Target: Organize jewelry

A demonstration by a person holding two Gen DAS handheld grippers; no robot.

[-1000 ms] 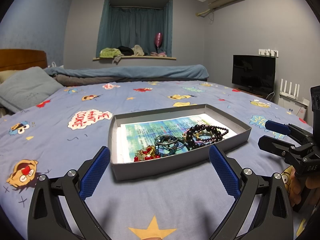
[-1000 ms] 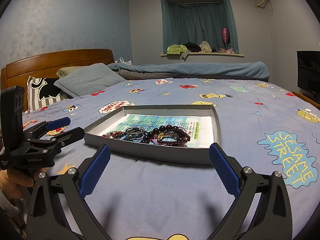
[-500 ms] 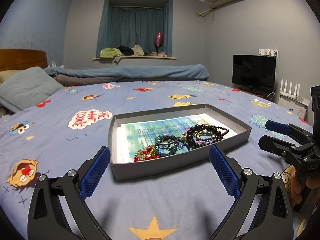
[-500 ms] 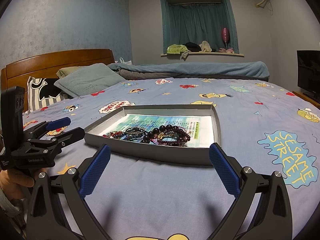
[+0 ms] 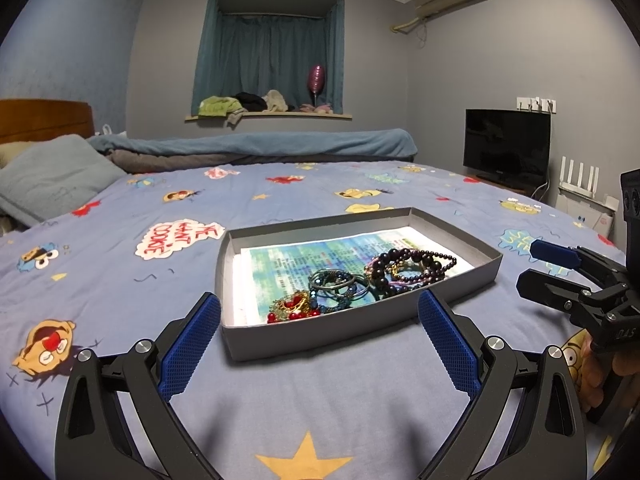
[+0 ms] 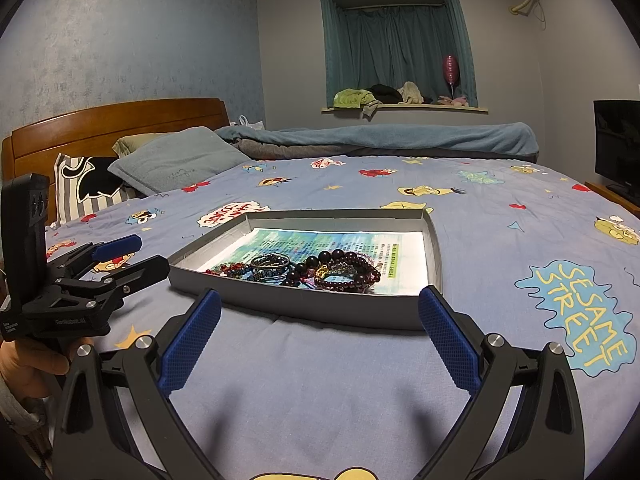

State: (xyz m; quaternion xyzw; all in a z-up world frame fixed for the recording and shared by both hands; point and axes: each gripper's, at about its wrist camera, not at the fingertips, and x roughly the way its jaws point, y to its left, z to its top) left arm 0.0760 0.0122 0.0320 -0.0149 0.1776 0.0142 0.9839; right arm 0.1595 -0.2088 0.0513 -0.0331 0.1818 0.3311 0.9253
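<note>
lying in grey tray (image 5: 360, 332) ahead of gaping left tongs (image 5: 319, 338): bracelets (image 5: 404, 270).

Black plastic left gripper (image 5: 319, 338) and right gripper (image 6: 319, 338): blue textured finger pads (image 5: 188, 350), silver screws (image 5: 143, 346), white lettering.

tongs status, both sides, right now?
Left tongs: open, holding nothing, short of the gray tray.
Right tongs: open, holding nothing, also short of the tray.
</note>
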